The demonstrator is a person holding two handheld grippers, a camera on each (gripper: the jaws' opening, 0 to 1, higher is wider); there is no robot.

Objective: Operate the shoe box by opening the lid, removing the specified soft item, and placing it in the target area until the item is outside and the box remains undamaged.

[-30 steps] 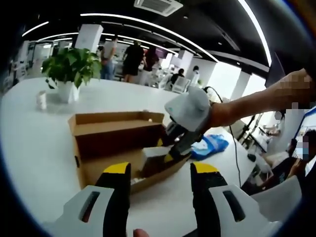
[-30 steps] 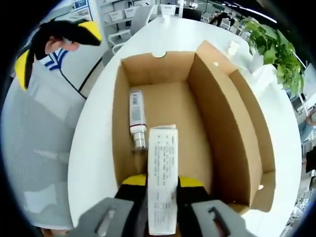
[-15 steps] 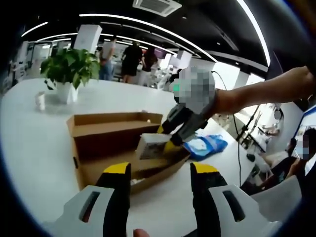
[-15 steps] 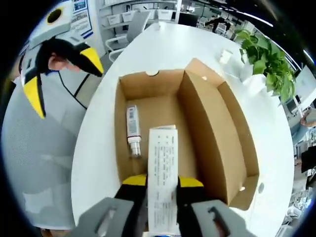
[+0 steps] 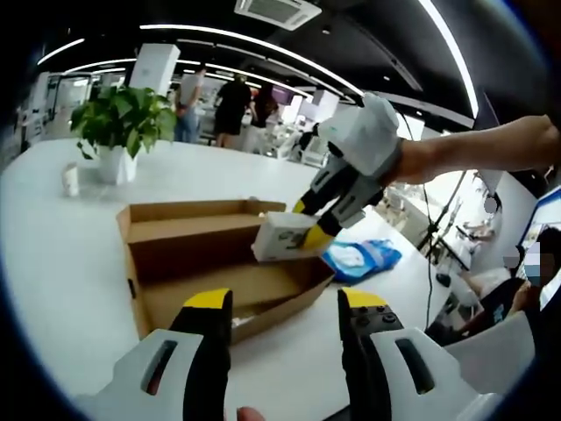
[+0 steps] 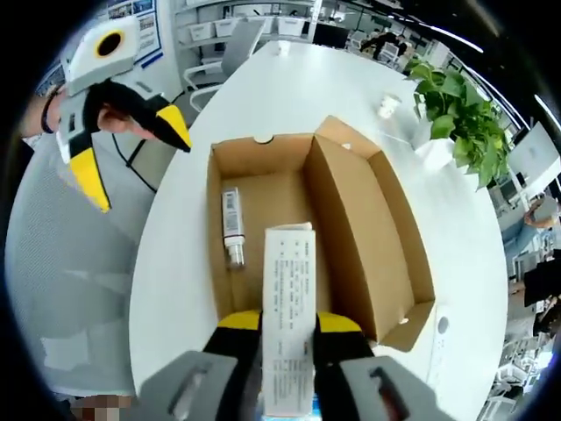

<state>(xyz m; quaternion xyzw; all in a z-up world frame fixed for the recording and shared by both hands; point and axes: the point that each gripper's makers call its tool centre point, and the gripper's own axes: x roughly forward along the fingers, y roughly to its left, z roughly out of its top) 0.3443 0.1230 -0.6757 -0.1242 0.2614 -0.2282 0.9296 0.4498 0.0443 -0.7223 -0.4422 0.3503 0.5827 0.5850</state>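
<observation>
Fingers (image 6: 241, 338) pinch white carton (image 6: 288, 316) above shoe box (image 6: 351, 219).

My right gripper (image 6: 287, 326) clamps a flat white printed pack (image 6: 288, 316) above the open brown shoe box (image 6: 351, 228), lid flipped back.
</observation>
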